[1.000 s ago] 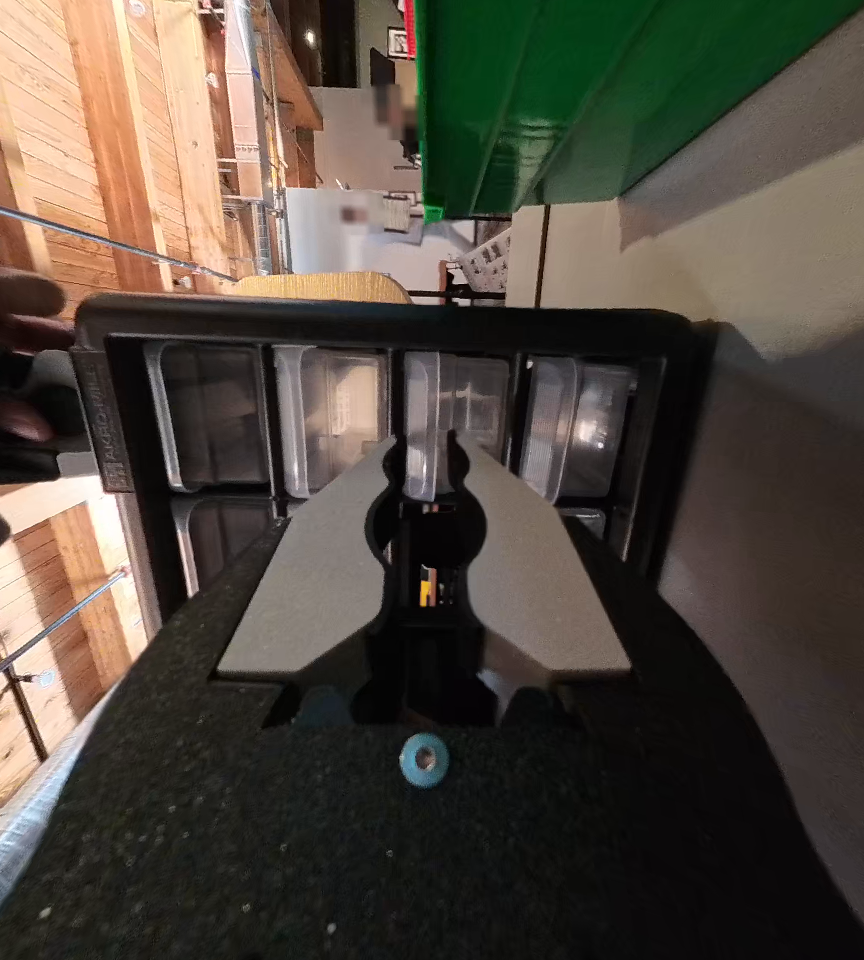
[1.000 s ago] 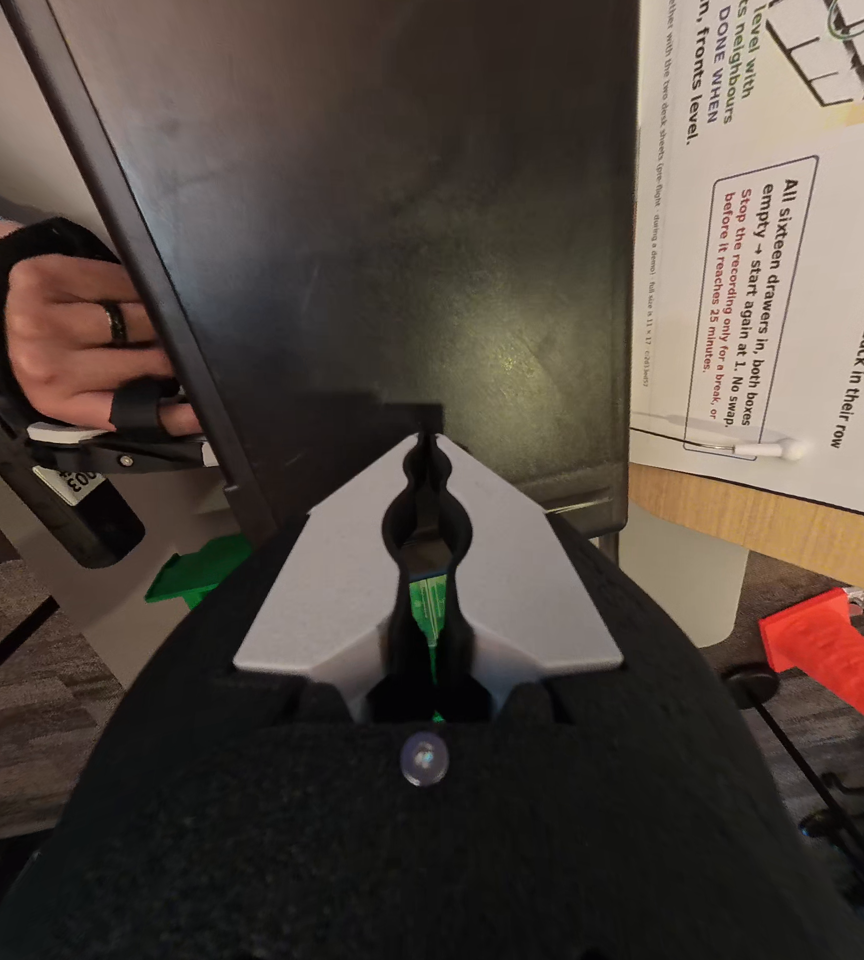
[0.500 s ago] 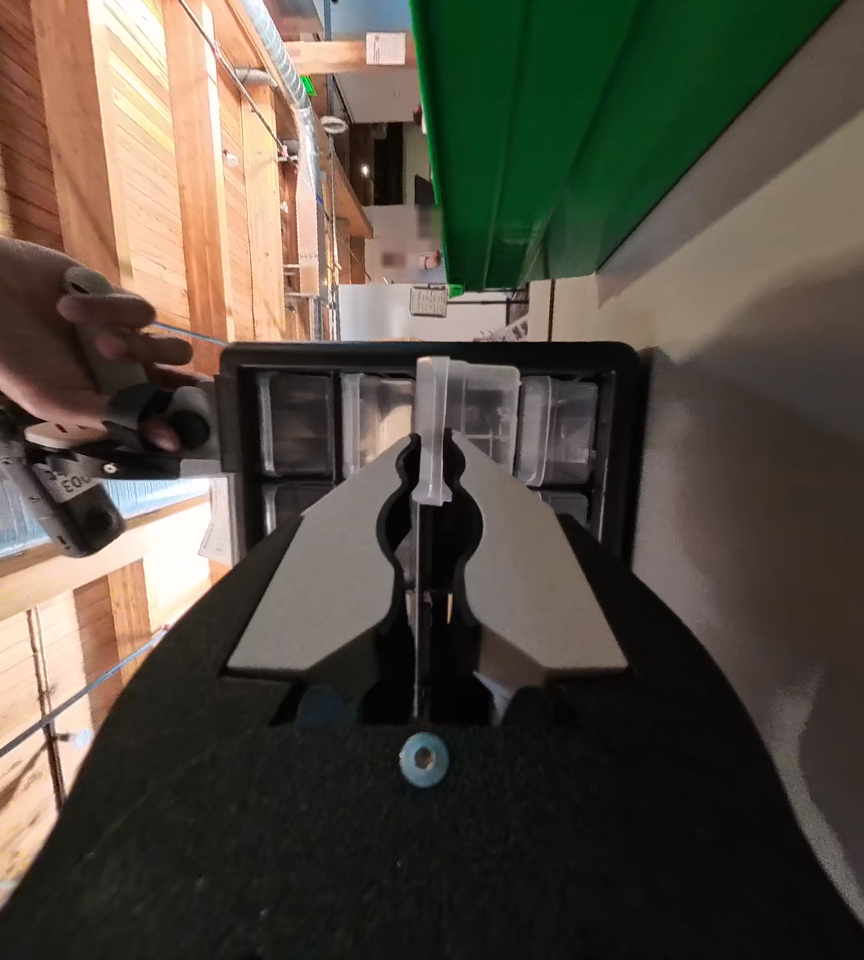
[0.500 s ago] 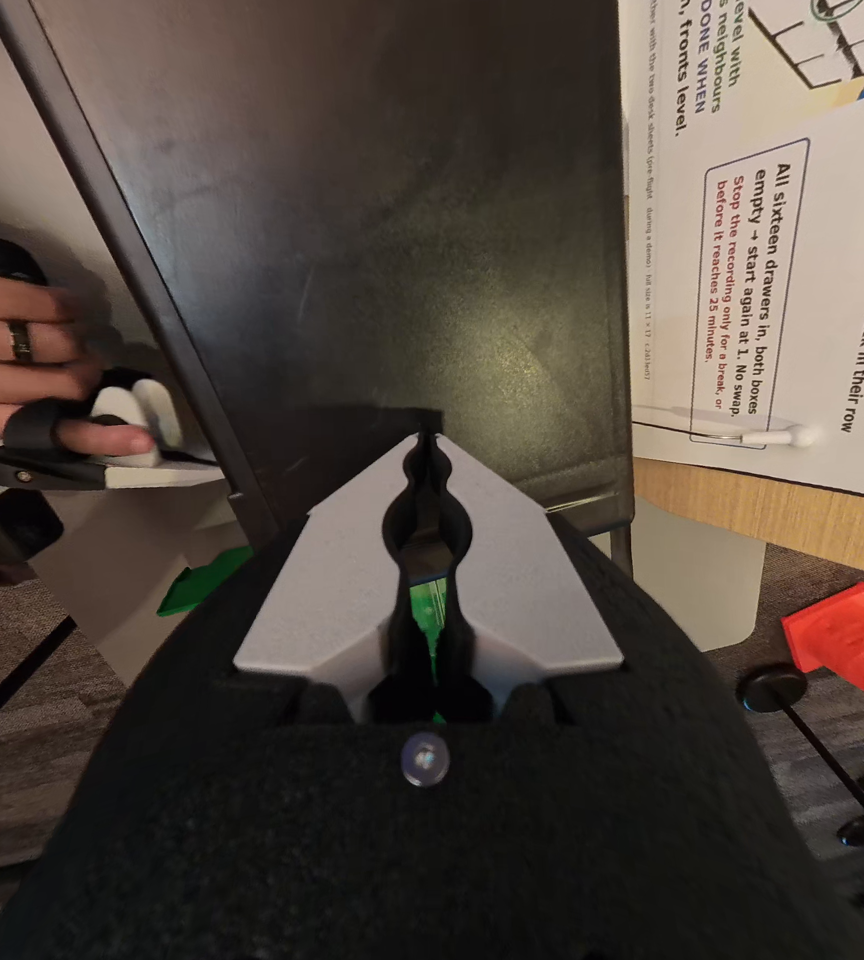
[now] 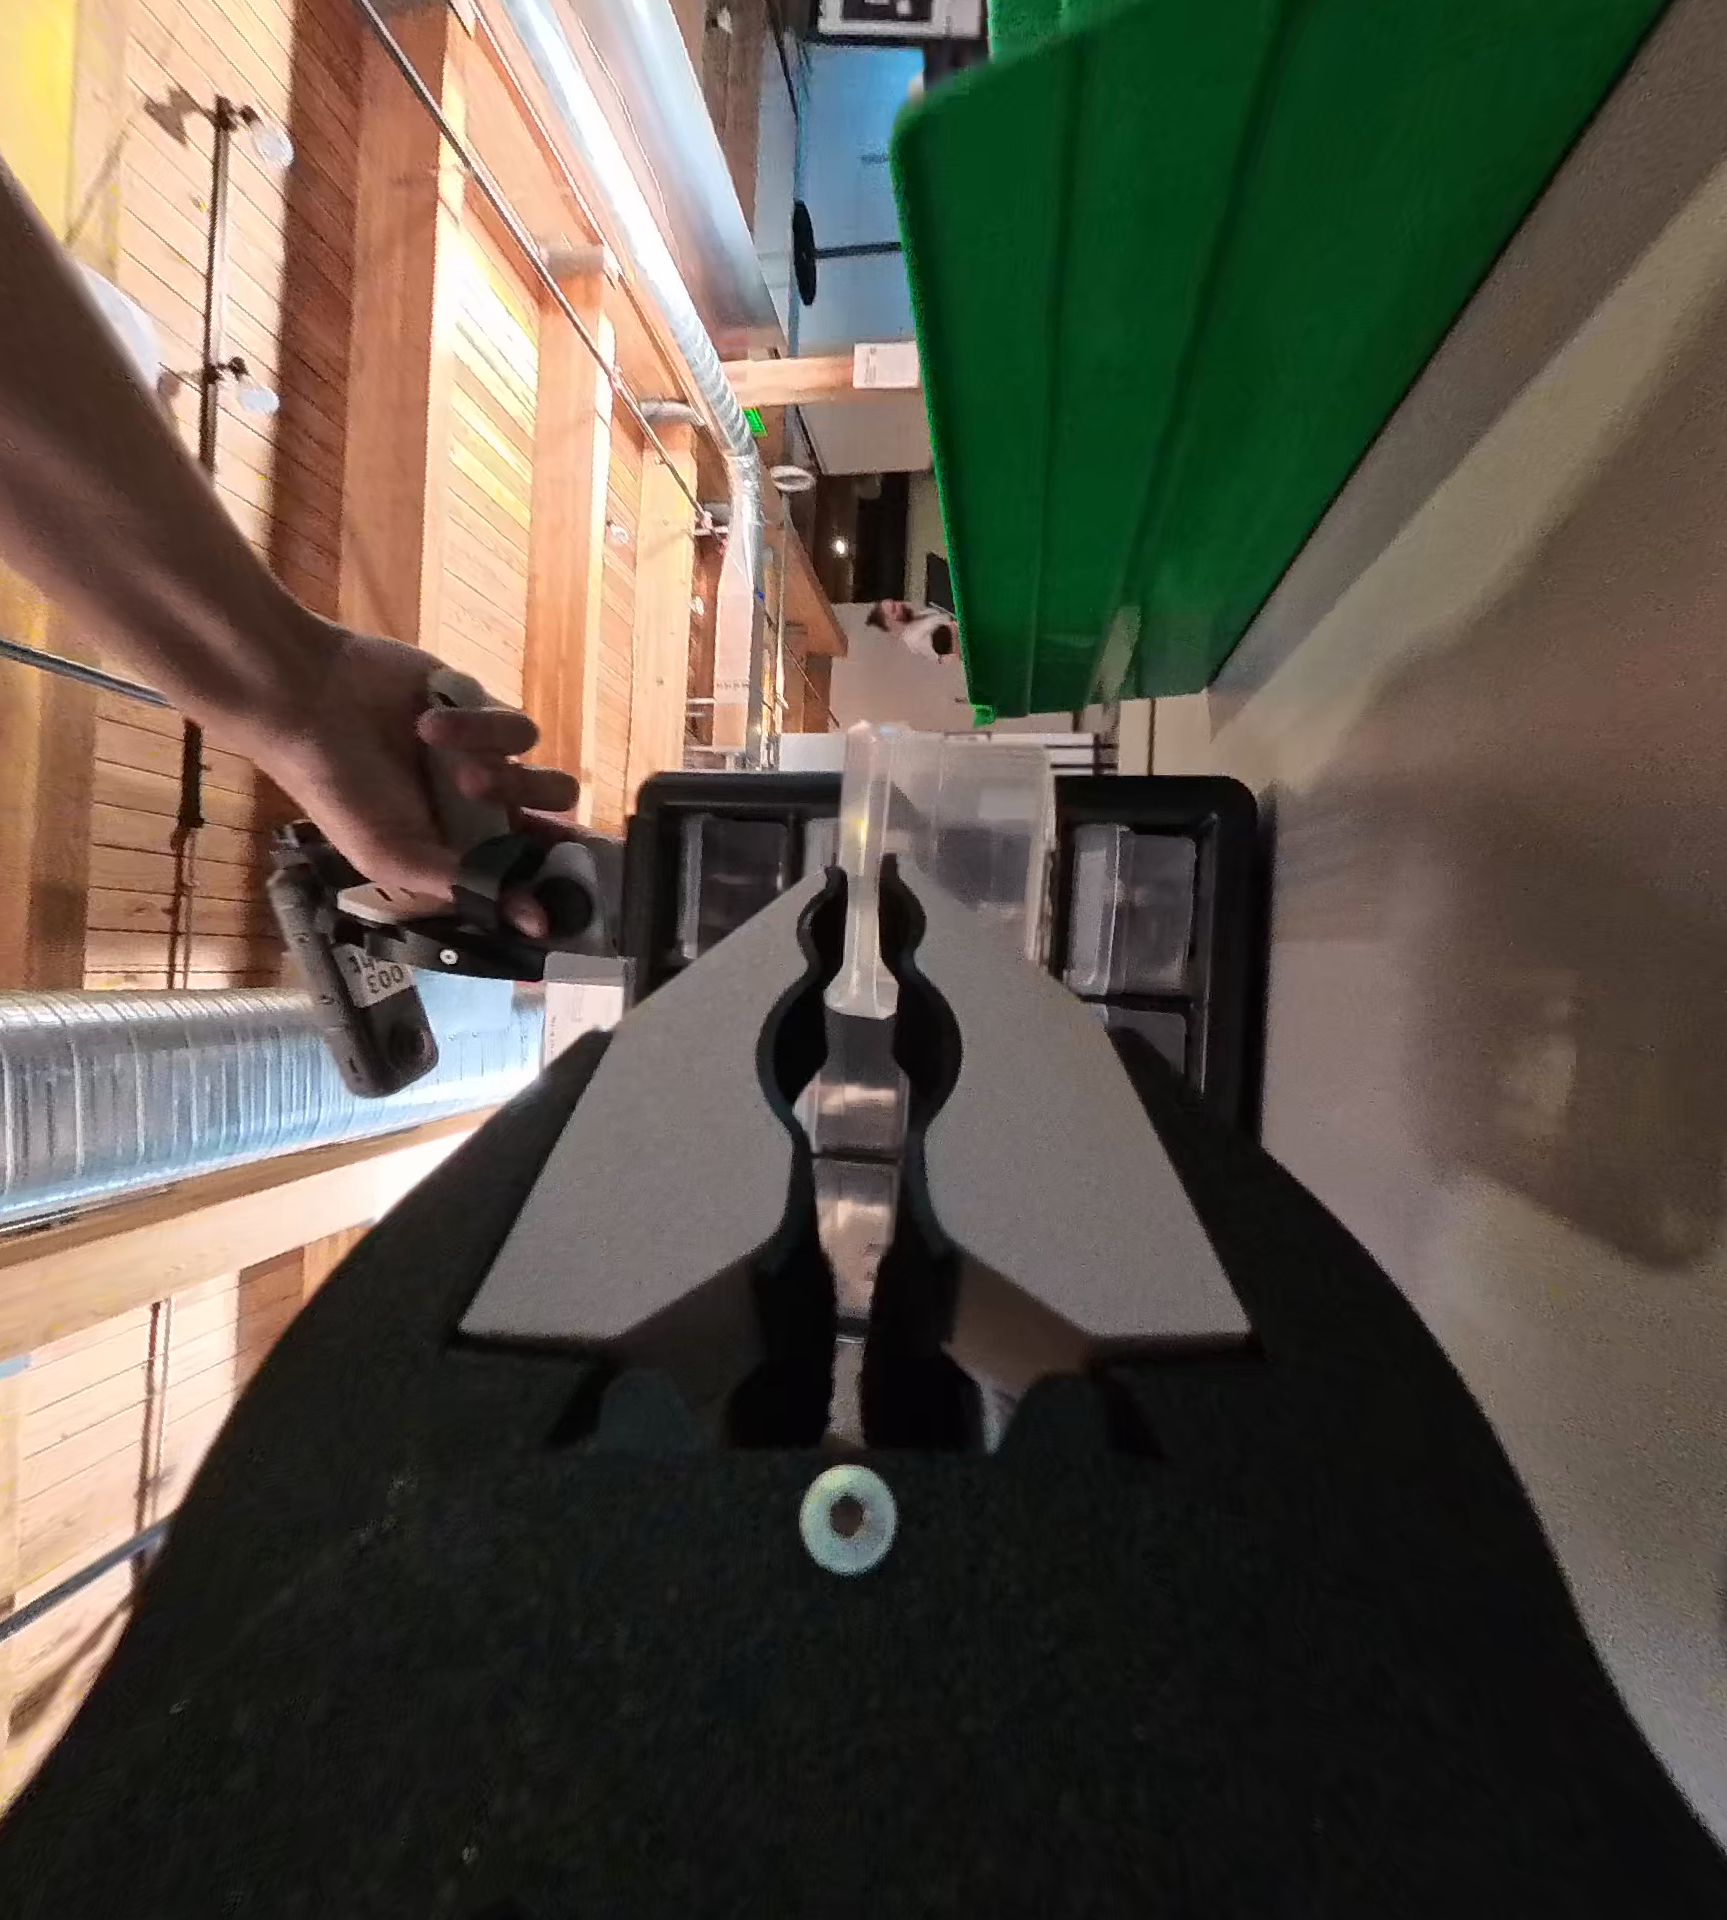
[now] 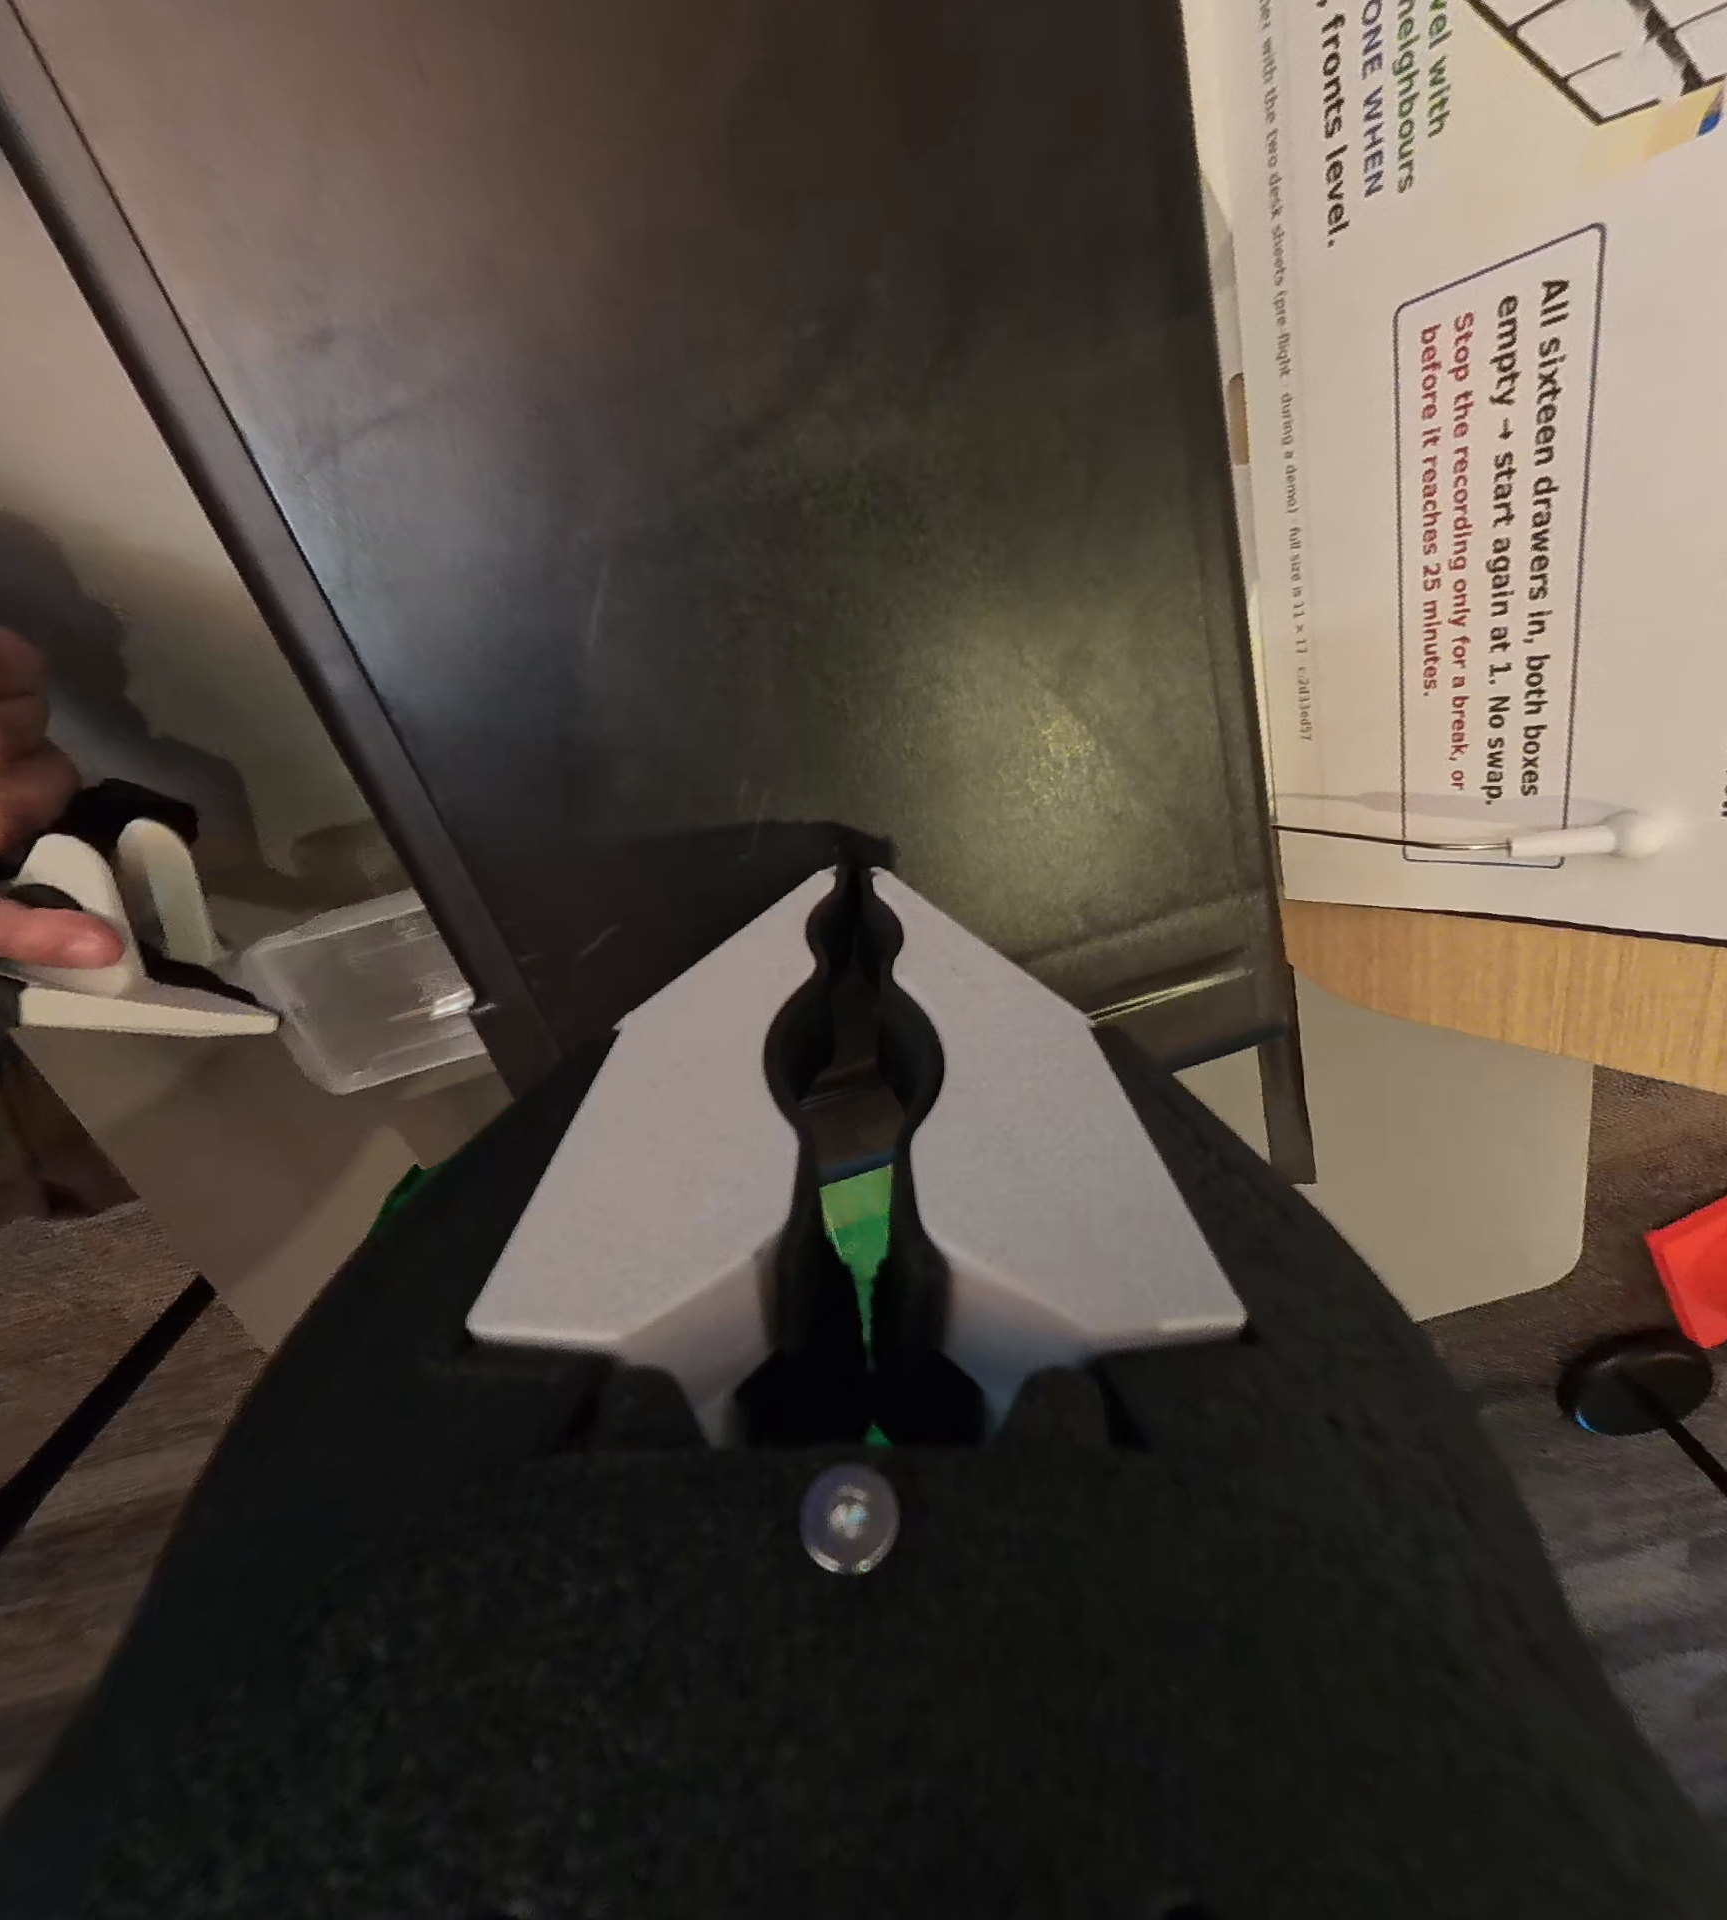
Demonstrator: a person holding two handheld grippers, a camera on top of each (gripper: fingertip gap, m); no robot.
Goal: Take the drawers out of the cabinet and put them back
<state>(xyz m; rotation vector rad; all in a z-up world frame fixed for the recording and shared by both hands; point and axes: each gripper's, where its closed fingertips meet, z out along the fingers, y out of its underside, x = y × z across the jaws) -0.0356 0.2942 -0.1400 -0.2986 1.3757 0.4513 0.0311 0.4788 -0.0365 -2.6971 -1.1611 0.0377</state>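
Sideways on the counter [image 5: 1565, 935], the black cabinet [image 6: 734, 468] is steadied by the right tongs [image 6: 854, 873], pinched on its edge, so the left tongs [image 5: 859, 883], pinching a clear drawer [image 5: 952, 800] by its front lip, can slide it mostly out.

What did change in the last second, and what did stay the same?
The left gripper, already shut on the clear drawer's front tab, has pulled the drawer partway out of the black cabinet; in the right wrist view the drawer now sticks out past the cabinet's front. The right gripper stays shut on the cabinet's edge, holding it steady. The other drawers remain in.
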